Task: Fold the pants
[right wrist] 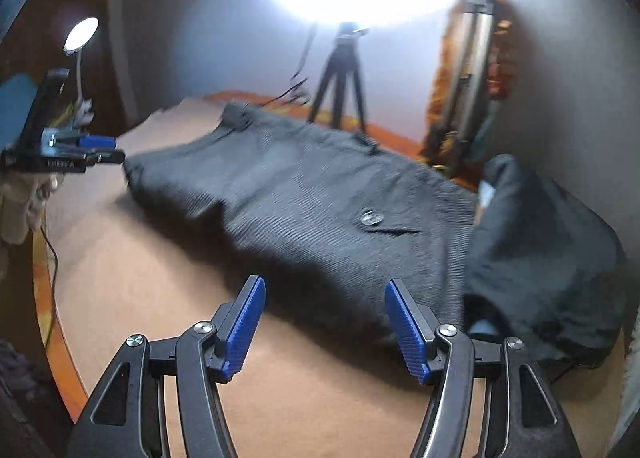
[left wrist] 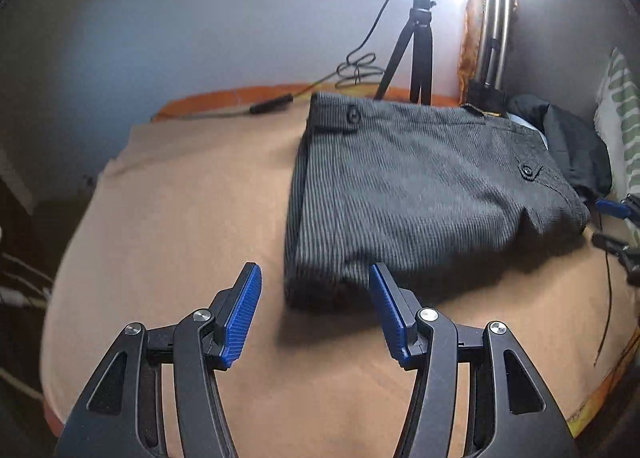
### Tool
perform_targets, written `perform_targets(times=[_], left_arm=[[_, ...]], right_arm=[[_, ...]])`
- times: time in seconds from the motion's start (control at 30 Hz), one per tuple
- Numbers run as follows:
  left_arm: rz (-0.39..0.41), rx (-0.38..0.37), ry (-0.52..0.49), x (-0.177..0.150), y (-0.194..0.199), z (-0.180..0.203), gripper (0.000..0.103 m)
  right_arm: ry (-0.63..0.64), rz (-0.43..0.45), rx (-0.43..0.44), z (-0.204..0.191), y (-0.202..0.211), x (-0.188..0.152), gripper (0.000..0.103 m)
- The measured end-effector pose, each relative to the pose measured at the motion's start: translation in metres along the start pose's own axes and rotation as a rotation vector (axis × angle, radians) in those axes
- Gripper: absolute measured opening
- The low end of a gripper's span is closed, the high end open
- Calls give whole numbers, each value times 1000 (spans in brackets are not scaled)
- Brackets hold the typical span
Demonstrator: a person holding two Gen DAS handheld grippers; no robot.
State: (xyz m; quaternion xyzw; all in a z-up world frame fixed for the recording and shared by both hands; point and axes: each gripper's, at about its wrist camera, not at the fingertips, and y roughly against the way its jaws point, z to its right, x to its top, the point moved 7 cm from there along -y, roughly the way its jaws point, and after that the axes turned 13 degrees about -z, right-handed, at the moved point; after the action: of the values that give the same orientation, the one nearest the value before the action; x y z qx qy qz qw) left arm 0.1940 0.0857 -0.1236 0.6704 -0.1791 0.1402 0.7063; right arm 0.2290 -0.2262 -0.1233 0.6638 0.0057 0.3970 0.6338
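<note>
Grey ribbed pants [left wrist: 420,194] lie folded into a thick rectangle on the tan table cover [left wrist: 180,238], waistband buttons facing up. My left gripper [left wrist: 316,278] hovers open just in front of the fold's near-left corner, with nothing between its blue pads [left wrist: 244,314]. In the right wrist view the pants [right wrist: 304,194] stretch across the middle. My right gripper [right wrist: 324,290] stands open over their near edge, its pads touching nothing. The left gripper [right wrist: 110,149] shows at the pants' far-left end, and the right gripper [left wrist: 600,224] peeks in at the right edge.
A black tripod [left wrist: 416,46] and a silver stand [left wrist: 494,26] rise behind the pants under a glaring lamp. A cable [left wrist: 352,70] trails along the back edge. A dark crumpled garment [right wrist: 540,258] lies right of the pants. A small lamp [right wrist: 82,34] glows at far left.
</note>
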Motion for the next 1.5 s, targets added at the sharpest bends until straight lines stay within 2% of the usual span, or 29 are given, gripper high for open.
perform_targets(times=[0.2,0.43,0.57,0.6,0.7,0.8,0.97,1.13,1.17,1.23,1.27,1.33,1.43,1.5], left_arm=[[-40,-21,9,-10,-16,1,55],[-88,-41,-5,-11,-37,7,55],[-93,-51,0,-5,-45,11,55],[-94,-57,4,-4,-46,11,55],[-96,-65,8,-1,-49,13,55],[-96,-83,18,-1,-50,11,51],[-92,-96,24,0,-48,8,34],[-88,-117,33,1,-46,6,24],[-86,-117,33,1,-46,7,23],[-83,-118,30,1,-45,8,21],[-81,-118,29,1,-45,8,20],[-74,-115,29,2,-43,8,18],[-61,-115,26,4,-38,8,17],[-51,-128,31,6,-34,7,17]], right_arm=[[150,-47,-147,-18,-25,-12,65],[247,-98,-210,-19,-47,-21,67],[297,-65,-261,-30,-46,-18,65],[311,-52,-266,-35,-44,-17,65],[344,-21,-211,-53,-39,-14,63],[378,-36,-214,-66,-50,-9,62],[396,-38,-236,-77,-65,3,61],[433,-19,-305,-86,-73,17,61],[437,-18,-312,-87,-75,18,59],[444,-45,-347,-84,-81,19,31],[451,-43,-349,-84,-83,20,30],[455,-50,-338,-82,-83,20,13],[424,-36,-290,-76,-69,26,1],[372,-8,-230,-67,-51,35,1]])
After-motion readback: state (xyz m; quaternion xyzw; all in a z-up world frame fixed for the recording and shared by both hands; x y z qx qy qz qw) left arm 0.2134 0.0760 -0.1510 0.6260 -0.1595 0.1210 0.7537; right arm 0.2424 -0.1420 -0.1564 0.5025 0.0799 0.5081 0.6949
